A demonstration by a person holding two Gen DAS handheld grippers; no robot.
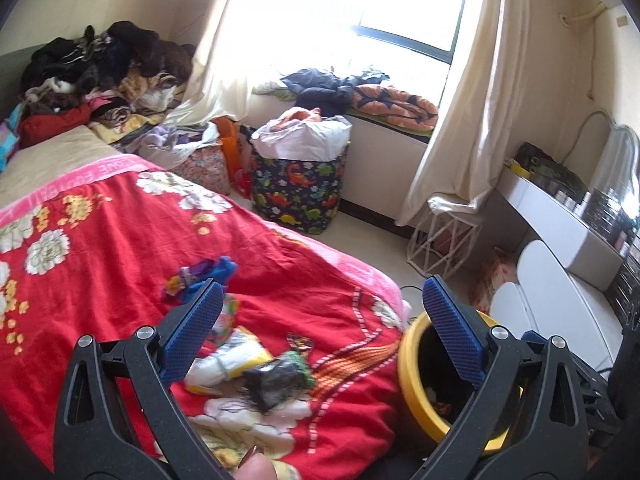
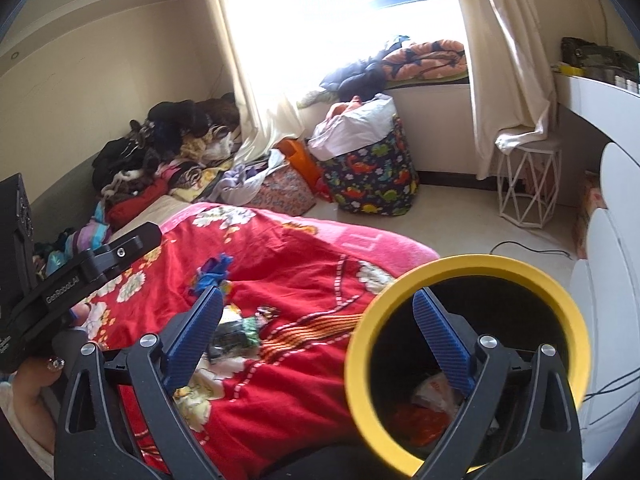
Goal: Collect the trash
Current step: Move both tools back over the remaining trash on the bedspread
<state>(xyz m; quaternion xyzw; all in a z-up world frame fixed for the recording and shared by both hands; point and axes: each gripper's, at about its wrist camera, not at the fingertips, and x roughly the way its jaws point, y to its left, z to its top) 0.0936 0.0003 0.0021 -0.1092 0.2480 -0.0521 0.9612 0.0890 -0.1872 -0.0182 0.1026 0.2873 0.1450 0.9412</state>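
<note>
I can read "GenRobot.AI" in white on the black body of the left gripper [image 2: 60, 292], near left in the right wrist view. The pink towel border [image 1: 108, 170] on the bed carries upside-down woven letters, seemingly "LOVE FOREVER", only partly legible.

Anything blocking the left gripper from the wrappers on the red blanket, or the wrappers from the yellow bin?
Nothing visible. The left gripper is open above the wrappers, which lie loose on the red blanket. The yellow bin stands beside the bed edge with its mouth open; the open right gripper hovers at its rim.
</note>
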